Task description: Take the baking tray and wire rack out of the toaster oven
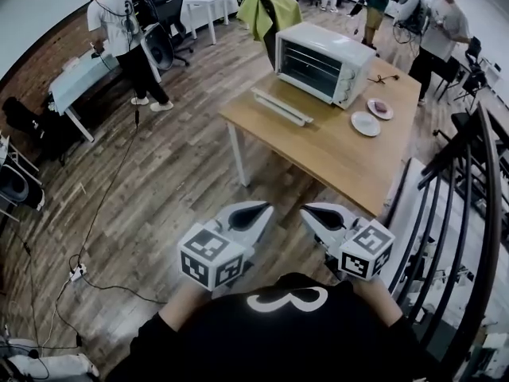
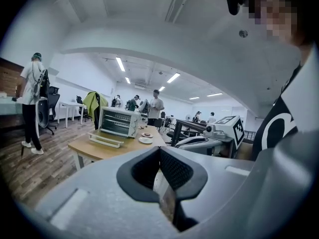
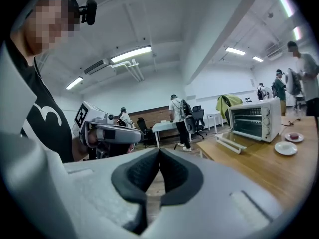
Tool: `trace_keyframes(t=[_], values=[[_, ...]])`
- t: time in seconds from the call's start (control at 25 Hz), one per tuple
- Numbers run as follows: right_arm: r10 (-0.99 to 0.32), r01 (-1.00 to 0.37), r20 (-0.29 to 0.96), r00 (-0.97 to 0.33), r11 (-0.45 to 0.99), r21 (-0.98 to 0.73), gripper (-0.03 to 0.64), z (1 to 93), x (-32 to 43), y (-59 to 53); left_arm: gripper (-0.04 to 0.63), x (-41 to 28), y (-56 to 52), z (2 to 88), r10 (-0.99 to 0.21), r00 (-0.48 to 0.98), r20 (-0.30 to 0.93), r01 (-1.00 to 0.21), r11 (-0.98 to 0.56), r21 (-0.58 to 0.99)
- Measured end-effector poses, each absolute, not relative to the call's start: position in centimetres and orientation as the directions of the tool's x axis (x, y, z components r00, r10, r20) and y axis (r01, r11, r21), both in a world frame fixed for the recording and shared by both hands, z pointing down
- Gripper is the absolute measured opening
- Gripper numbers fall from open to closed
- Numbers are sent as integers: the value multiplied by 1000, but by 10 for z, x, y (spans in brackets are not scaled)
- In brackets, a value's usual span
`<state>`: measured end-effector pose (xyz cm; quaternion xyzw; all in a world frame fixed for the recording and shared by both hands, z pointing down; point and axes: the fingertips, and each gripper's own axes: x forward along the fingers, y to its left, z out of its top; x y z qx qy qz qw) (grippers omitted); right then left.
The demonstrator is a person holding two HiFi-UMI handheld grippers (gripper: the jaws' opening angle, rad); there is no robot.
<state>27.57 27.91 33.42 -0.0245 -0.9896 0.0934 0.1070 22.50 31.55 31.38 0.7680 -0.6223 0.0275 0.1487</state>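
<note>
The white toaster oven (image 1: 322, 62) (image 2: 118, 121) (image 3: 255, 118) stands on the far side of a wooden table (image 1: 318, 146). Its dark cavity shows wire bars; I cannot make out a tray. A long white piece (image 1: 281, 107), seemingly the folded-down door, lies in front of it. My left gripper (image 1: 266, 209) (image 2: 159, 148) and right gripper (image 1: 306, 211) (image 3: 159, 150) hang side by side close to my body, well short of the table. Both are shut with nothing between the pads.
Two small plates (image 1: 366, 123) (image 1: 380, 108) sit on the table right of the oven. A black railing (image 1: 477, 213) runs along the right. Cables (image 1: 75, 273) trail over the wooden floor. A person (image 1: 127, 38) stands at the far left, others behind the table.
</note>
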Motion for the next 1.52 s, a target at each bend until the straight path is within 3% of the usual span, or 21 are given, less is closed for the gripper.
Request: trace_keyframes(t=[0.44,0.8,1.28,1.52], values=[[79,38,180,-981,975,-220,3,351,203,197,11,154,237,334,-943,217,254,-965,-168,202],[76,16,209,-975,961,-275,3,374,99,30,11,50,71,358,-924,232,303,-958,-163,237],[-11,-86,222,-975,940,-330,3,390,34,-134,11,-31,-91,373,-907,292,302,-938,-209,278],[-100,-158,158,-982,896,-416,3,392,14,-189,11,-54,-147,378,-892,357,277,-915,-275,294]])
